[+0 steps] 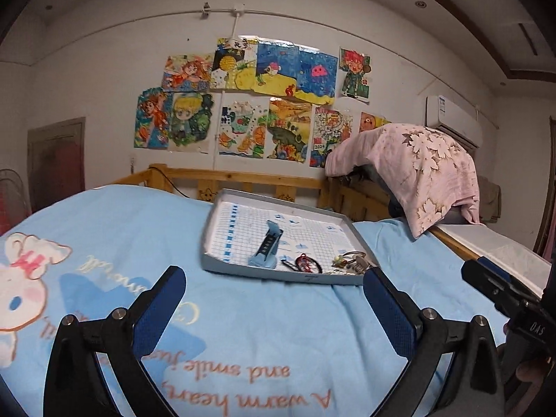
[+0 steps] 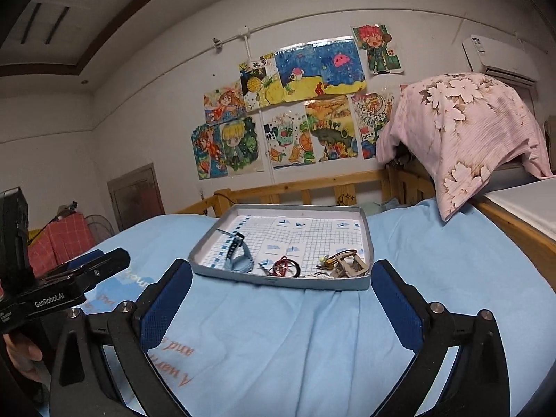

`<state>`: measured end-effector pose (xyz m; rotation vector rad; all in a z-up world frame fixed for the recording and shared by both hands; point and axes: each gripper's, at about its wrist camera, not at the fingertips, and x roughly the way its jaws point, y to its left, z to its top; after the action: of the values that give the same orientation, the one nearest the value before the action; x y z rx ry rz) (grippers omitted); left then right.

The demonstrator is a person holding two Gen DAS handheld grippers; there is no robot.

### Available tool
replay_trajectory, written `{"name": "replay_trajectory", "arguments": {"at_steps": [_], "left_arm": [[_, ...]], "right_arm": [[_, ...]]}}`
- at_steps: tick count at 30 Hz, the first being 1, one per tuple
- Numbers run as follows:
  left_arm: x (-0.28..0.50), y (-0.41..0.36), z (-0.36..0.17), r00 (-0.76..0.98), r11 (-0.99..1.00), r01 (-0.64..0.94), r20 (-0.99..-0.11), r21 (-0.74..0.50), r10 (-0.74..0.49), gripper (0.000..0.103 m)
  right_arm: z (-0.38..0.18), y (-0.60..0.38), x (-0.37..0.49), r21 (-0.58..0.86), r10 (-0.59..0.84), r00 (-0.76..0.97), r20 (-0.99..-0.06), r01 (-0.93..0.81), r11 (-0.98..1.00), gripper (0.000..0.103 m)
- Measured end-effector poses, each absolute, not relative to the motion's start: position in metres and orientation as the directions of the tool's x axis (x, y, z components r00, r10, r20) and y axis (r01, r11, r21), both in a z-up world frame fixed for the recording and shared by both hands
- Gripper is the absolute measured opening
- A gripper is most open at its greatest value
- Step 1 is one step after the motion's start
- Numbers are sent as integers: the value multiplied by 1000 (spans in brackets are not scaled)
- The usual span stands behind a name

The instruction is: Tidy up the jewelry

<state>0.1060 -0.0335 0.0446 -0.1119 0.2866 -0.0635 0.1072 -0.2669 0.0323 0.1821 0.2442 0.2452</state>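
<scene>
A shallow grey tray (image 1: 292,276) (image 2: 278,283) with a gridded paper lining lies on the blue bedsheet. In it stand a blue-grey wristwatch (image 1: 266,246) (image 2: 239,253), a red and black bracelet (image 1: 305,264) (image 2: 283,266) and a beige clip with small gold pieces (image 1: 352,260) (image 2: 344,264), all near the tray's front wall. My left gripper (image 1: 274,279) is open with nothing between its fingers, short of the tray. My right gripper (image 2: 281,278) is open and empty too, its blue pads either side of the tray's front edge in the view.
The blue bedsheet (image 1: 243,330) (image 2: 312,347) with printed lettering covers the bed. A wooden rail (image 2: 312,184) runs behind the tray. A pink floral cloth (image 1: 424,170) (image 2: 462,132) drapes over something at the right. A hand (image 2: 21,354) holds the other gripper's handle at the left.
</scene>
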Motion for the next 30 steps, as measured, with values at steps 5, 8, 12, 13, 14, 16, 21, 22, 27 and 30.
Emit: {"name": "replay_trajectory", "arguments": {"at_steps": [5, 8, 12, 13, 14, 16, 21, 22, 27, 30], "left_arm": [[93, -25, 44, 958, 992, 21, -281, -122, -54, 103], [91, -23, 44, 958, 993, 9, -283, -119, -42, 103], [90, -20, 44, 959, 993, -2, -283, -120, -32, 103], [90, -20, 44, 959, 993, -4, -282, -120, -30, 103], [89, -19, 44, 959, 993, -5, -281, -119, -29, 103], [88, -20, 44, 960, 993, -5, -279, -118, -28, 103], [88, -19, 43, 959, 993, -4, -281, -117, -29, 103], [88, -19, 43, 959, 993, -4, -281, -116, -29, 103], [88, -19, 44, 959, 993, -4, -281, -118, -29, 103], [88, -20, 44, 959, 993, -5, -281, -119, -29, 103]], "right_arm": [[32, -269, 97, 224, 270, 940, -210, -223, 949, 101], [30, -268, 96, 227, 278, 938, -209, -230, 946, 101], [29, -264, 99, 224, 284, 936, -208, -237, 945, 101], [29, -263, 98, 221, 284, 936, -206, -238, 946, 101], [29, -264, 98, 218, 284, 937, -205, -239, 946, 101], [28, -263, 98, 217, 284, 937, -203, -240, 946, 101], [29, -262, 97, 218, 285, 937, -199, -242, 946, 101], [29, -262, 97, 218, 285, 938, -199, -241, 946, 101], [30, -264, 95, 221, 282, 940, -192, -239, 946, 102], [30, -264, 94, 222, 282, 940, -190, -238, 945, 101]]}}
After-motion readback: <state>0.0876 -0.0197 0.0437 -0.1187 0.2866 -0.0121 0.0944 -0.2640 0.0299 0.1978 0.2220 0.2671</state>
